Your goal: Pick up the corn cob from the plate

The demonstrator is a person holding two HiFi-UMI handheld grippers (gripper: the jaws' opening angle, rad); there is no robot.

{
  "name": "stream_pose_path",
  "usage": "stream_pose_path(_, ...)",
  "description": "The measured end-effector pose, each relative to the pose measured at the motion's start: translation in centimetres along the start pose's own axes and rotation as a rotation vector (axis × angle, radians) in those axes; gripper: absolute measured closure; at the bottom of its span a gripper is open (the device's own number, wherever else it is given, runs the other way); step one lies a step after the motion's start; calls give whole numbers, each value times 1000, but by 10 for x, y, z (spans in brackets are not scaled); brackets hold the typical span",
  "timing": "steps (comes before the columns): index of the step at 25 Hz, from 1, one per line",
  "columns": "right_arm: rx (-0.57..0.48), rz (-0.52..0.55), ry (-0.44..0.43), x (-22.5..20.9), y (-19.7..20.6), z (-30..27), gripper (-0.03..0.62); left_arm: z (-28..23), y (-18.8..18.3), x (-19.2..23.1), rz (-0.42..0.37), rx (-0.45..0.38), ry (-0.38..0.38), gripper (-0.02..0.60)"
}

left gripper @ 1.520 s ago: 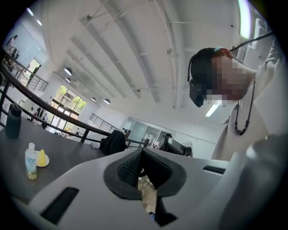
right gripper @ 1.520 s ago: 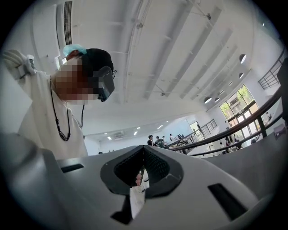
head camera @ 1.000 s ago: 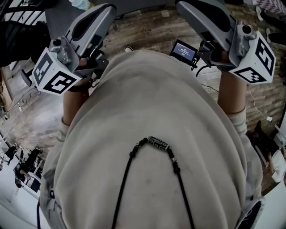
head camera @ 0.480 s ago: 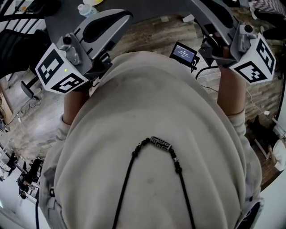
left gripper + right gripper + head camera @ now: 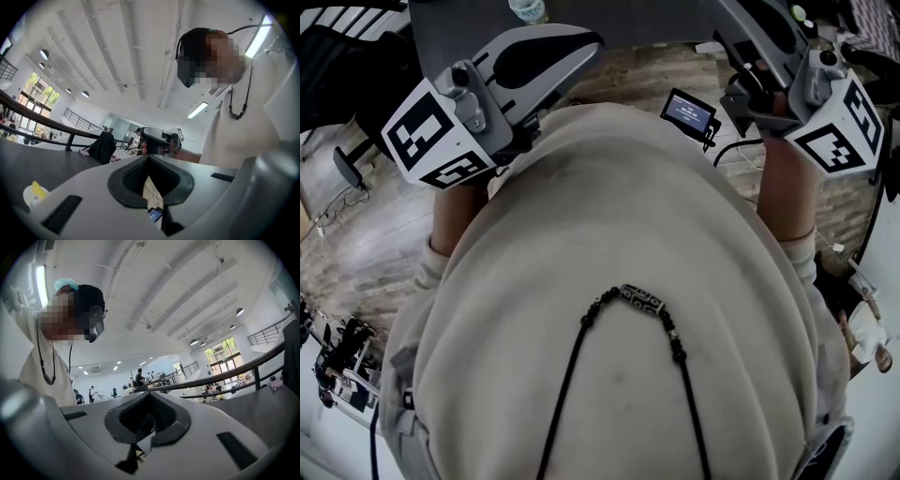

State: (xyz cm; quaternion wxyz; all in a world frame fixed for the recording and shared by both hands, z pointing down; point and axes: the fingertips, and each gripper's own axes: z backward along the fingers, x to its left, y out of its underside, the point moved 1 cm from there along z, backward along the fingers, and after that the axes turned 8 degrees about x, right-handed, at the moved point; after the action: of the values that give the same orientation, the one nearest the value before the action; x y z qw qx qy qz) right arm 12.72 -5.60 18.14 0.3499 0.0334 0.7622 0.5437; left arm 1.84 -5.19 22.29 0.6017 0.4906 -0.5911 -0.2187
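- My left claw (image 5: 149,160) is raised at chest height, tips together, gripping nothing.
- My right claw (image 5: 148,398) is closed and empty beside the cream sweater (image 5: 619,234).

A dark grey table (image 5: 619,19) crosses the top edge of the head view, and a clear bottle-like thing (image 5: 528,9), cut off by the frame, stands on it. Nearer the camera lies a wood-plank floor (image 5: 628,70) with a white cable (image 5: 741,155) trailing across it. In the left gripper view the table stretches away to the left (image 5: 42,164) and carries a small yellow and pale thing (image 5: 35,193), too blurred to name. In the right gripper view a small pink thing (image 5: 276,383) rests on the table (image 5: 262,408) at the right edge.
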Motion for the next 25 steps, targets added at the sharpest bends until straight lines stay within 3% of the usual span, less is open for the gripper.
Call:
stream_pose_path(8, 53, -9, -41, -2, 5, -3, 577, 6, 6, 1, 46, -32, -40, 580)
stream_pose_path(12, 27, -41, 20, -9, 7, 0, 577, 2, 2, 11, 68, -3, 12, 580)
stream_pose_path(17, 4, -22, 167, -17, 6, 11, 577, -15, 5, 18, 72, -8, 155, 580)
stream_pose_path(25, 10, -28, 85, -13, 7, 5, 577, 2, 8, 9, 89, -18, 34, 580)
